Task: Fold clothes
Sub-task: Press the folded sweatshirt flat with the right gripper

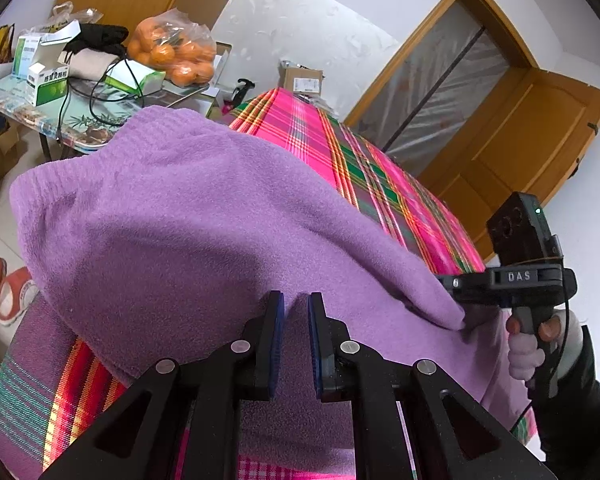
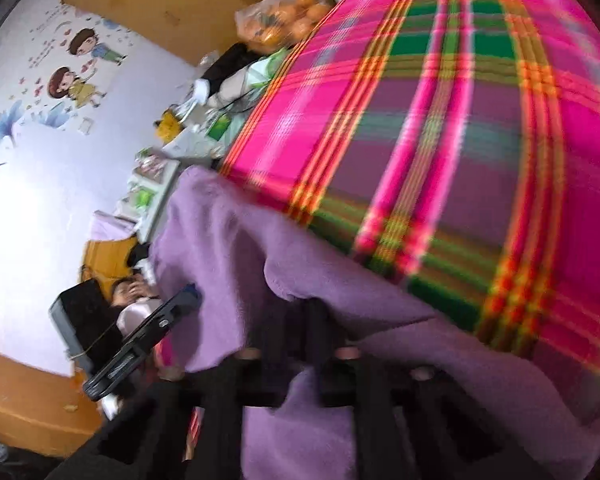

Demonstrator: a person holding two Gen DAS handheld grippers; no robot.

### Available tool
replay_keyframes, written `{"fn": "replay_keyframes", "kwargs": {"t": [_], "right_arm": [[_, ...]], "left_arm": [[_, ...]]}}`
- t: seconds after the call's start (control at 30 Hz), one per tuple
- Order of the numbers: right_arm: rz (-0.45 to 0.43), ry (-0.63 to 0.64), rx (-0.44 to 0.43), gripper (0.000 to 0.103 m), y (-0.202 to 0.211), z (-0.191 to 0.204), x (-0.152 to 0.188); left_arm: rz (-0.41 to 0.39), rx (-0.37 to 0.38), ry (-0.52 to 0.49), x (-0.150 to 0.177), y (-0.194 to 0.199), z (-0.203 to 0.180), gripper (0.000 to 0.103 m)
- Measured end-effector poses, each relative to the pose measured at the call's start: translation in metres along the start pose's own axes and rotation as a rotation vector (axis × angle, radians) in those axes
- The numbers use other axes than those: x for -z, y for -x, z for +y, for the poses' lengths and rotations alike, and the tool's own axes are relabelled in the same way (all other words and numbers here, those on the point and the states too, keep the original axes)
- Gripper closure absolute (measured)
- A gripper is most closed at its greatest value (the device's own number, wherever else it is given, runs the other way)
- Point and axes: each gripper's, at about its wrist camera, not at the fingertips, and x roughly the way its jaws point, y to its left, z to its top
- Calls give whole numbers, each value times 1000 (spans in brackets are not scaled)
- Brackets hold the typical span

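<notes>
Bag of oranges (image 1: 171, 54) sat on messy side table (image 1: 28, 114) beside green-white boxes (image 1: 47, 82). Red slippers (image 1: 4, 290) lay on floor. Cartoon kid stickers (image 2: 76, 70) were on wall.

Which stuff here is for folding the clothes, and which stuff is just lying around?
For the folding:
- purple sweater
- plaid bed cover under it
- left hand-held gripper, pinching the sweater
- right hand-held gripper, pinching the sweater's edge

Just lying around:
- bag of oranges
- medicine boxes
- cardboard box
- red slippers
- black cable
</notes>
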Motion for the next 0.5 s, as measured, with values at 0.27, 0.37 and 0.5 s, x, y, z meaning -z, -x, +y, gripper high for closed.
{"fn": "replay_keyframes", "kwargs": {"t": [0.27, 0.37, 0.5], "right_arm": [[-246, -37, 108, 98, 52, -21, -29], [-217, -27, 77, 97, 55, -20, -24], [-114, 37, 17, 81, 43, -6, -11]], "left_arm": [[-1, 9, 7, -1, 0, 2, 91], [-1, 12, 10, -1, -1, 2, 91], [-1, 17, 13, -1, -1, 3, 91]]}}
